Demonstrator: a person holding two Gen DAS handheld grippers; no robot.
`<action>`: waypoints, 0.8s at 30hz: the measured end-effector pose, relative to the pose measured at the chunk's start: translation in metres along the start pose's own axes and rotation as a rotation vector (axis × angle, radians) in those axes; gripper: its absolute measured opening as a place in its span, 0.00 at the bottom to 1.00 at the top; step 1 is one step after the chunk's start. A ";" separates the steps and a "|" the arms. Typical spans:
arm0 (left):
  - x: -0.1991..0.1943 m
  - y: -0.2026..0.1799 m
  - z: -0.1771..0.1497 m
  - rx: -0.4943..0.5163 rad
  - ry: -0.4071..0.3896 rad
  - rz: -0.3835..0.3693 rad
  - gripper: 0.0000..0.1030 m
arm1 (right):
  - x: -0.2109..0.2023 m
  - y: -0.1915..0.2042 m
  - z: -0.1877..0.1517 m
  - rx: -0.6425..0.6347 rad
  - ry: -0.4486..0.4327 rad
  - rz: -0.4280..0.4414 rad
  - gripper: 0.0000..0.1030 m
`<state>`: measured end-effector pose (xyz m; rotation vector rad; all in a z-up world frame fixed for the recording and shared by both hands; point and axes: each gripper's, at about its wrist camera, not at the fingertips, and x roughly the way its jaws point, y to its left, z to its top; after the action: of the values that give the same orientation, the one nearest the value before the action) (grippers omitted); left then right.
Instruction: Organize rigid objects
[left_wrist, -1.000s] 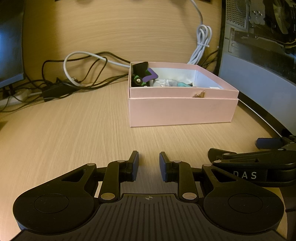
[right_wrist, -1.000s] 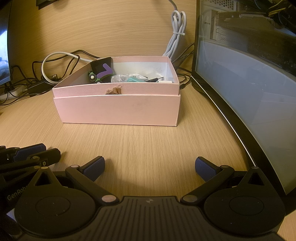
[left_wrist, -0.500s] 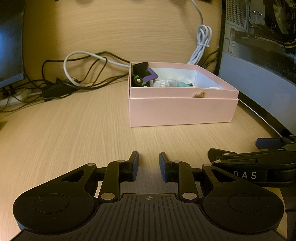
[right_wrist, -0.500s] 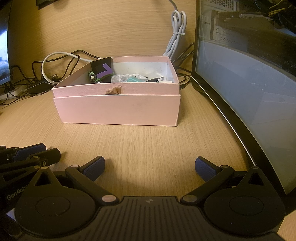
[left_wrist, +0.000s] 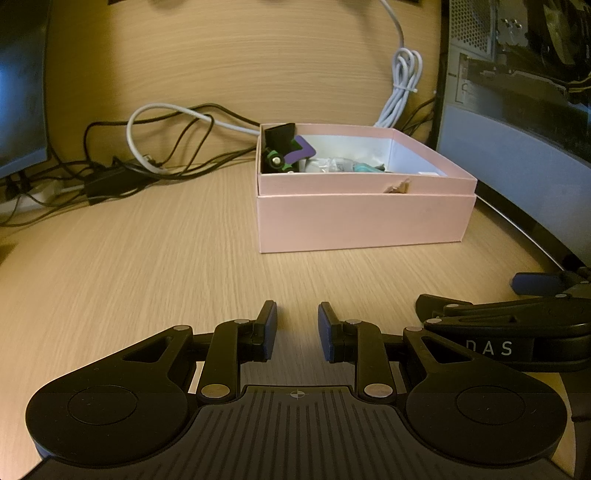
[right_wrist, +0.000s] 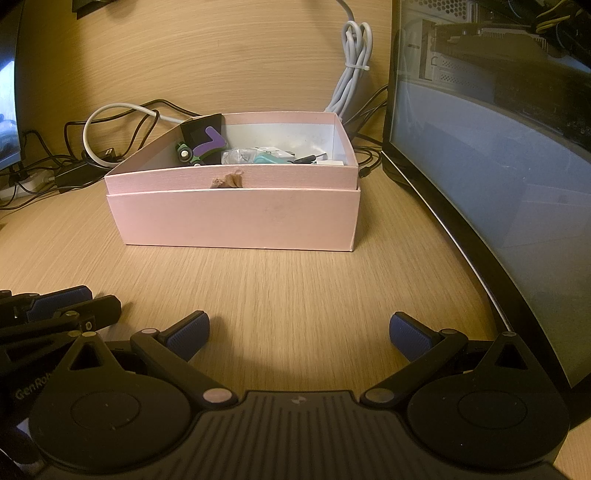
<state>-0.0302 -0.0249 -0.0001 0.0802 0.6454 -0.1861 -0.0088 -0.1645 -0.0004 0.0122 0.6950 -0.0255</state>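
Note:
A pink cardboard box (left_wrist: 364, 221) (right_wrist: 236, 218) sits on the wooden desk ahead of both grippers. It holds several small objects: a black, green and purple piece (left_wrist: 286, 151) (right_wrist: 201, 144), a clear plastic item (left_wrist: 332, 164) and a teal item (right_wrist: 267, 158). My left gripper (left_wrist: 297, 332) is low over the desk, short of the box, jaws narrowly apart and empty. My right gripper (right_wrist: 299, 332) is wide open and empty, also short of the box. Each gripper shows at the edge of the other's view.
A curved monitor (right_wrist: 491, 155) stands along the right. A tangle of black and white cables (left_wrist: 147, 155) lies behind the box on the left. A bundled white cable (right_wrist: 351, 74) hangs at the back. Another screen (left_wrist: 18, 92) is at far left.

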 end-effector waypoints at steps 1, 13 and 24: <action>0.000 0.000 0.000 0.000 0.000 0.000 0.26 | 0.000 0.000 0.000 0.000 0.000 0.000 1.00; 0.000 0.000 0.001 -0.008 0.000 -0.005 0.26 | 0.000 0.000 0.000 0.000 0.000 0.001 1.00; 0.000 0.004 0.000 -0.022 -0.001 -0.012 0.26 | 0.000 0.000 0.000 -0.001 0.000 0.001 1.00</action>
<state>-0.0295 -0.0211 0.0001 0.0546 0.6466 -0.1904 -0.0087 -0.1643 -0.0005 0.0117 0.6949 -0.0245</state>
